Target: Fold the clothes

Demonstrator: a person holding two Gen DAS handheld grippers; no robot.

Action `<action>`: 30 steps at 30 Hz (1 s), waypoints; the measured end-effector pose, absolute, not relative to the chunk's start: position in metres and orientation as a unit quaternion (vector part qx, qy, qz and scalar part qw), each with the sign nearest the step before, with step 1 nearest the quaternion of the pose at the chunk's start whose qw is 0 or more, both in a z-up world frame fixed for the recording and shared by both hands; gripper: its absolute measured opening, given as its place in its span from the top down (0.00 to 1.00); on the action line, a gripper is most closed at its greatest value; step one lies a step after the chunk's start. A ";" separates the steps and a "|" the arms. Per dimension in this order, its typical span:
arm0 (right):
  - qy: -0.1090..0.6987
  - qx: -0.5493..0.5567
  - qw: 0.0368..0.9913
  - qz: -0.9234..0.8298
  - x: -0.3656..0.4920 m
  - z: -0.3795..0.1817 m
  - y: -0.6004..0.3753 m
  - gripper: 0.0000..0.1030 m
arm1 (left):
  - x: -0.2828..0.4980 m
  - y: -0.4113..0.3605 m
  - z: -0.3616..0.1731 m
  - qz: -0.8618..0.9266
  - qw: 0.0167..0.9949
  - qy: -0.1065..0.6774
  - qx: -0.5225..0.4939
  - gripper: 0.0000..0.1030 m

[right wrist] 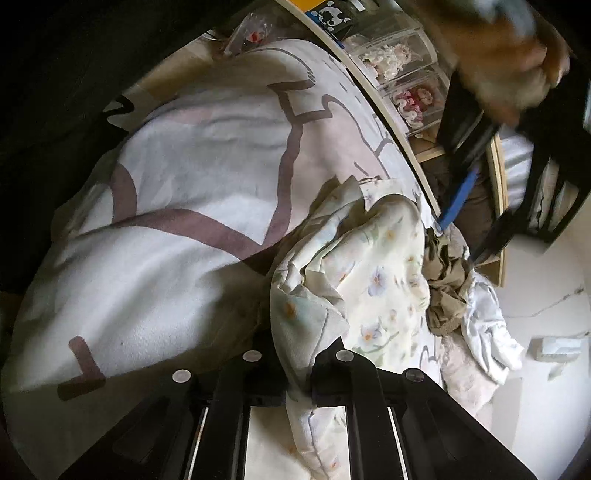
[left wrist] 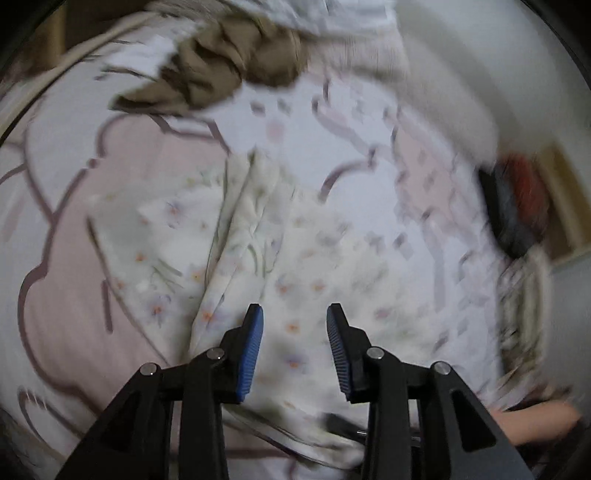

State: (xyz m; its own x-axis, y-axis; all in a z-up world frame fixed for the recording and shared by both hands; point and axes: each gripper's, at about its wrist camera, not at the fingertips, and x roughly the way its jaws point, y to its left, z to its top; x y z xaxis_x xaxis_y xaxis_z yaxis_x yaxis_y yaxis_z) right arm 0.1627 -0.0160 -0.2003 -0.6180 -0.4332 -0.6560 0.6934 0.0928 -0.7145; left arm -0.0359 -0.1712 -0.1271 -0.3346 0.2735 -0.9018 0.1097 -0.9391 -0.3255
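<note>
through my left wrist camera i count two blue ribbed pads on my left gripper (left wrist: 294,347), spread apart with nothing between them, hovering over one floral garment (left wrist: 255,236). it is thin, creamy cloth with small orange and lilac flowers, lying rumpled with a long fold ridge down its middle. it rests on a bed cover (left wrist: 110,184), soft, white and pink with broad mauve outlines. far off sits one crumpled brown garment (left wrist: 221,70), and behind it a pale blurred white heap (left wrist: 332,14). the picture is smeared with motion.

through my right wrist camera my right gripper (right wrist: 297,384) is pinched on that same floral garment (right wrist: 369,266), the cloth bunched up between its black fingers and rising in soft, puffy folds. just to the right of it lie one brown garment (right wrist: 447,291) and one white crinkled garment (right wrist: 487,339). far right, my left gripper (right wrist: 469,218) shows one blue pad. beyond the bed edge stand two clear boxes (right wrist: 406,74) holding dolls.
</note>
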 end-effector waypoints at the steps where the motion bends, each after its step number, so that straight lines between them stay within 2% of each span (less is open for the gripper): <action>1: 0.601 0.121 0.423 -0.668 0.163 -0.194 -0.014 0.90 | -0.041 -0.171 -0.139 0.792 0.047 -0.152 -0.589 0.66; 3: 0.577 0.146 0.435 -0.676 0.162 -0.177 -0.003 0.68 | -0.046 -0.176 -0.156 0.781 0.047 -0.143 -0.606 0.66; 4: 0.559 0.160 0.446 -0.680 0.161 -0.165 0.005 0.35 | -0.047 -0.179 -0.162 0.777 0.050 -0.145 -0.611 0.66; 5: 0.541 0.174 0.457 -0.684 0.160 -0.153 0.013 0.19 | -0.047 -0.180 -0.164 0.775 0.056 -0.146 -0.613 0.66; 10: 0.419 0.294 0.470 -0.719 0.122 -0.096 0.048 0.19 | -0.057 -0.180 -0.142 0.778 0.109 -0.158 -0.598 0.66; 13: 0.327 0.353 0.441 -0.758 0.071 -0.082 0.054 0.20 | -0.074 -0.178 -0.121 0.795 0.139 -0.166 -0.566 0.66; 16: 0.255 0.396 0.425 -0.773 0.026 -0.092 0.047 0.31 | -0.105 -0.170 -0.119 0.798 0.153 -0.174 -0.556 0.66; 24: 0.194 0.484 0.389 -0.759 -0.019 -0.153 0.048 0.31 | -0.166 -0.188 -0.175 0.790 0.089 -0.153 -0.587 0.66; 30: 0.177 0.512 0.380 -0.750 -0.010 -0.169 0.086 0.31 | -0.172 -0.205 -0.176 0.795 0.084 -0.181 -0.572 0.66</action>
